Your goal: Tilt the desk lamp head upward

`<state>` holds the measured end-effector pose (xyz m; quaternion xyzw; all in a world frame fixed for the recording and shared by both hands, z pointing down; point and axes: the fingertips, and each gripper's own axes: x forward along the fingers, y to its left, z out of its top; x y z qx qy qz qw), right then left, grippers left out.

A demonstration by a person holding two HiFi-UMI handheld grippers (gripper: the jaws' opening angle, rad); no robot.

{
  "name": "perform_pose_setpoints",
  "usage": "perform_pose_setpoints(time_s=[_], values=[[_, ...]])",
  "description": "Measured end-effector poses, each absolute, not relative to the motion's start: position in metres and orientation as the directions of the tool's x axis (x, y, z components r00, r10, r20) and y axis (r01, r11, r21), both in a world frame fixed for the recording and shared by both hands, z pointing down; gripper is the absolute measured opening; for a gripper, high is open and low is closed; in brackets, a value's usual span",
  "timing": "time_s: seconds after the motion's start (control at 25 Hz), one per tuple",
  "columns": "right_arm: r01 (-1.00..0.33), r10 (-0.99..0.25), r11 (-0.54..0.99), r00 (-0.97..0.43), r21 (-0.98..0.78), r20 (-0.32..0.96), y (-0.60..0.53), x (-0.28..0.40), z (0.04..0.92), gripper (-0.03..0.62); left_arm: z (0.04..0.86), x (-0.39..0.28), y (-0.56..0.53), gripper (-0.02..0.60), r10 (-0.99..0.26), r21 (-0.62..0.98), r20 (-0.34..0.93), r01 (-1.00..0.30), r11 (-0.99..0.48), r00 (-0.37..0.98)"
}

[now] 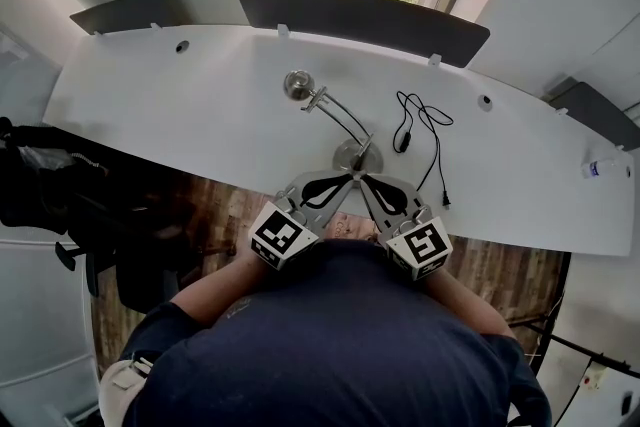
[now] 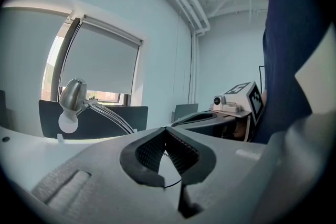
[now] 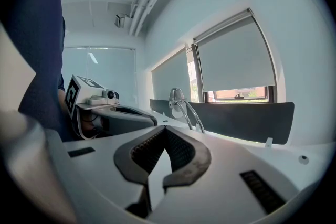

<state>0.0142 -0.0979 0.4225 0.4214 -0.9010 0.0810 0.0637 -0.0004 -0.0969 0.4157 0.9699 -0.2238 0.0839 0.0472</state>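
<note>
The desk lamp stands mid-desk on a round metal base (image 1: pixel 349 155). A curved twin-rod arm (image 1: pixel 340 118) leads up-left to its chrome head (image 1: pixel 297 85). The head (image 2: pixel 72 95) shows far left in the left gripper view and the lamp head (image 3: pixel 176 96) at centre in the right gripper view. My left gripper (image 1: pixel 343 179) and right gripper (image 1: pixel 364 179) sit side by side at the desk's near edge, just short of the base. Both are shut with nothing between the pads (image 2: pixel 157 150) (image 3: pixel 178 150). Neither touches the lamp.
A black cable (image 1: pixel 424 131) lies on the white desk (image 1: pixel 180 105) right of the lamp. A small bottle (image 1: pixel 600 168) rests at the far right. Dark divider panels (image 1: pixel 360 15) line the back edge. A black chair with bags (image 1: pixel 60 200) stands left of me.
</note>
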Motion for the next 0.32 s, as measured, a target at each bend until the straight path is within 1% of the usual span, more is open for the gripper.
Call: perform_pose_setpoints(time_s=[0.32], values=[[-0.769,-0.748,0.632,-0.638,-0.098,0.183,-0.0968,0.0143,0.4224,0.011,0.4148,-0.0004,-0.0976,0.008,-0.43,0.056,0.179,-0.446,-0.893,0.885]])
